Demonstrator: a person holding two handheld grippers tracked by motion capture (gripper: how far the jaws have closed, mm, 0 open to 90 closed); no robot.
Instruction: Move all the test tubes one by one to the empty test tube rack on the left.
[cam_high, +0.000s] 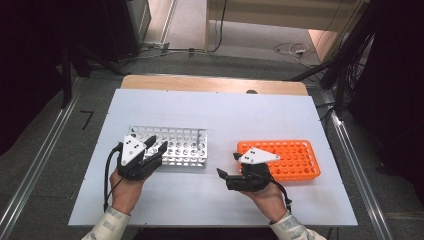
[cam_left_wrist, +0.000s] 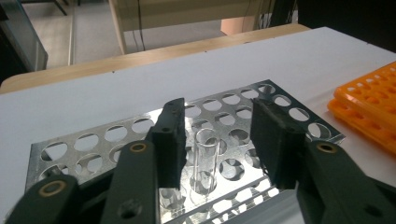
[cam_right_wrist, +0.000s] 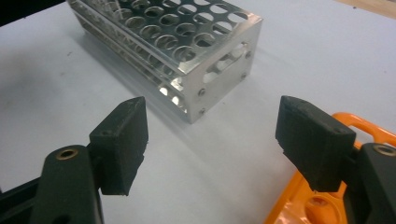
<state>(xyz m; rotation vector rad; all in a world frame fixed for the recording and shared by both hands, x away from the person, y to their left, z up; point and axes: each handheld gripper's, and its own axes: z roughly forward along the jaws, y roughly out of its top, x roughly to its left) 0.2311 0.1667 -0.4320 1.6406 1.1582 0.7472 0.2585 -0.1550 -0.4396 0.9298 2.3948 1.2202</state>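
Left tool (cam_left_wrist: 217, 144), jaws spread, straddles an upright clear tube (cam_left_wrist: 206, 161) in the metal rack (cam_left_wrist: 74, 151); right tool (cam_right_wrist: 212, 144) idles spread.

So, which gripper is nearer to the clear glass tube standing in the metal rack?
Left. The left gripper has its open jaws on either side of the tube. The right gripper is off beside the orange rack.

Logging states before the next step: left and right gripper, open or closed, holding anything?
Left gripper: open, jaws either side of a clear glass tube in the silver metal rack, not gripping.
Right gripper: open, empty.
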